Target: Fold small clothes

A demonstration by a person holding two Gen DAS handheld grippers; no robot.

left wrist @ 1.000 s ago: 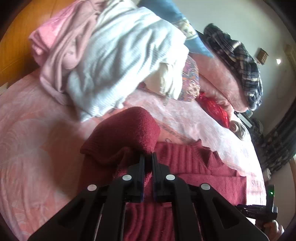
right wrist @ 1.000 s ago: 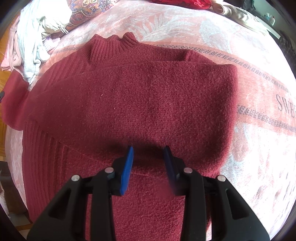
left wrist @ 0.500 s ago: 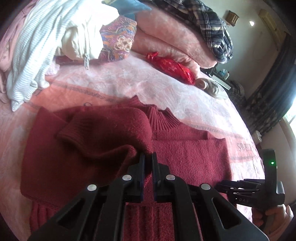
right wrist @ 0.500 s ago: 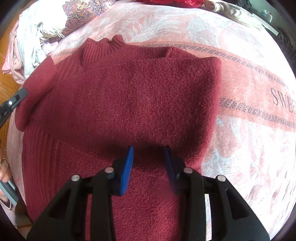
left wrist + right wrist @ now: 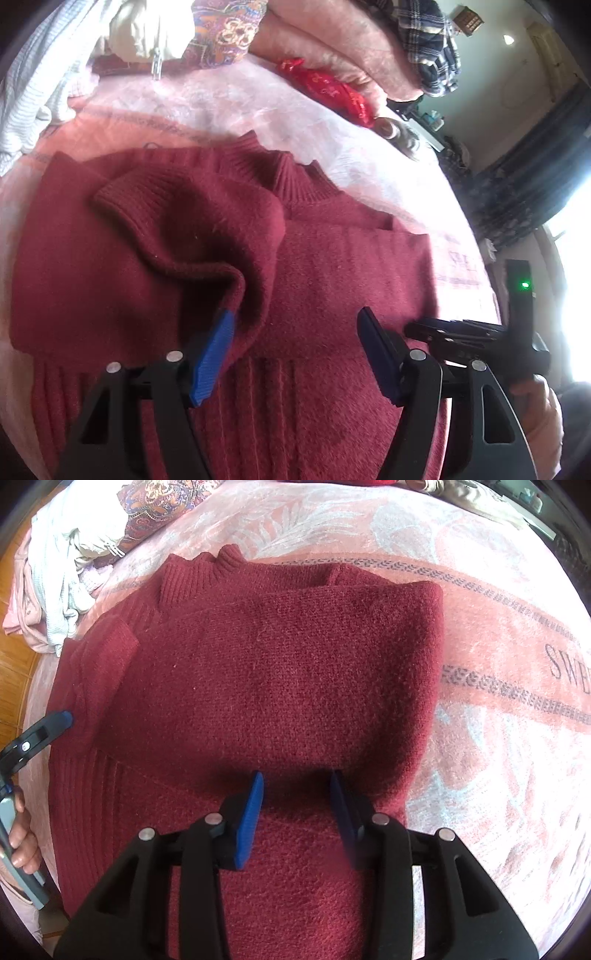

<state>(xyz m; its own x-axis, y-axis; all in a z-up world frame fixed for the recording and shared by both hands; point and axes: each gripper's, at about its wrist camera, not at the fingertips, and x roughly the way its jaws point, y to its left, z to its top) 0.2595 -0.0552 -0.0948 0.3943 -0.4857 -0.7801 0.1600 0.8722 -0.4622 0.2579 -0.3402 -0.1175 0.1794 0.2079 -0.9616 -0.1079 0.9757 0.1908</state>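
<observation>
Left wrist: sweater (image 5: 332, 266) under parted jaws.

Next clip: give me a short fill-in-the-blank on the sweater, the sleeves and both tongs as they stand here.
1. The sweater on the bed is dark ____.
2. The left tongs have just opened and stand ____, the sleeve released.
3. Both sleeves lie folded ____ the sweater's body.
4. The right tongs hover over the ____ sleeve.

Missing: red; open; over; right
</observation>
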